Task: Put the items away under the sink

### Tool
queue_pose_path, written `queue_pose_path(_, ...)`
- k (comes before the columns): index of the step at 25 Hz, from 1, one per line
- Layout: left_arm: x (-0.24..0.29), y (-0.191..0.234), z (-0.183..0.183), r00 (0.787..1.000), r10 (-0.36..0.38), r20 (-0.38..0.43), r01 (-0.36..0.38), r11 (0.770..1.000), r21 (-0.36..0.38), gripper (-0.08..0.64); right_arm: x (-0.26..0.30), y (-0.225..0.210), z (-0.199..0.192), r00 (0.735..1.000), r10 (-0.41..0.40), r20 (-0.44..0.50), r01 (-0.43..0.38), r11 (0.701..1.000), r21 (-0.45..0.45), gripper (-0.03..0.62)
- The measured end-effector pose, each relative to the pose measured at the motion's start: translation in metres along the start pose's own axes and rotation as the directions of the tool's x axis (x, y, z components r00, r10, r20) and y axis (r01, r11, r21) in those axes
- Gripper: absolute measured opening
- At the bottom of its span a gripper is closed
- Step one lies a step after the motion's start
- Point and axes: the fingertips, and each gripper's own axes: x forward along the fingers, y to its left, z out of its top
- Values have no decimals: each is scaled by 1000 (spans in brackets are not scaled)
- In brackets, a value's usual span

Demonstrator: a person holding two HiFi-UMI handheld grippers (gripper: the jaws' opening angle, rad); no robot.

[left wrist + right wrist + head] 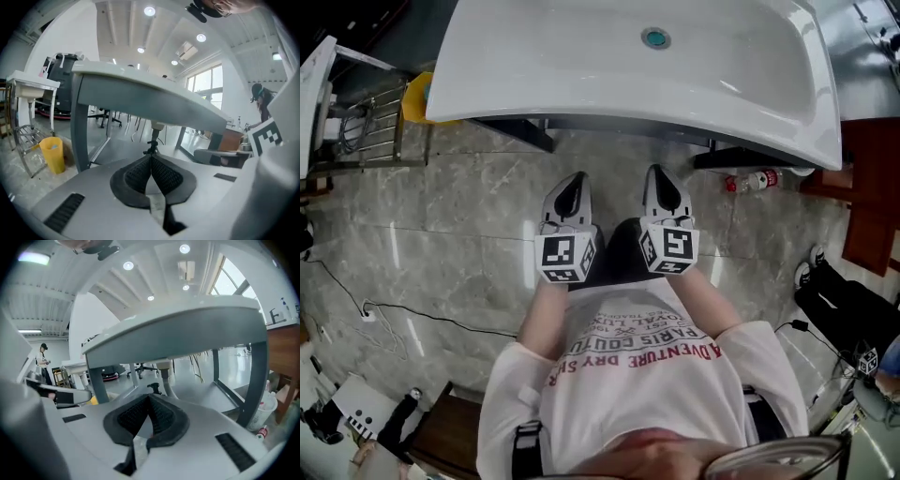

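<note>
Standby | I hold left gripper (576,183) and right gripper (661,178) low before sink's (581,84) near edge | fingers (163,176) closed tight, empty | likely poised to start.

Grey marbled tile floor (459,216), glossy, streaked with light. A yellow bin (414,94) stands by the left end of the sink (581,66), beside a wire rack (366,131). A small red-and-white bottle (753,180) lies on its side under the sink's right end. A black cable (422,314) trails across the tiles at left
</note>
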Motion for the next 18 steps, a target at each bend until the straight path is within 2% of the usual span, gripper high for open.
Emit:
queue_pose_path(4,-31,-32,73,999,-36,12,36,999,35,23,-39,12,71,1000,20,3,-20,1000,0,25)
queue_pose_path(8,-70,-57,161,998,-56,39,54,998,42,23,-75,27,159,999,26,21,-26,1000,-2,25)
queue_pose_path(13,-107,-80,261,995,-71,70,68,996,53,23,-103,40,263,998,39,41,-41,997,57,25)
queue_pose_path(18,-135,-101,335,989,-93,111,86,994,68,23,-132,49,341,995,18,97,-19,1000,10,25)
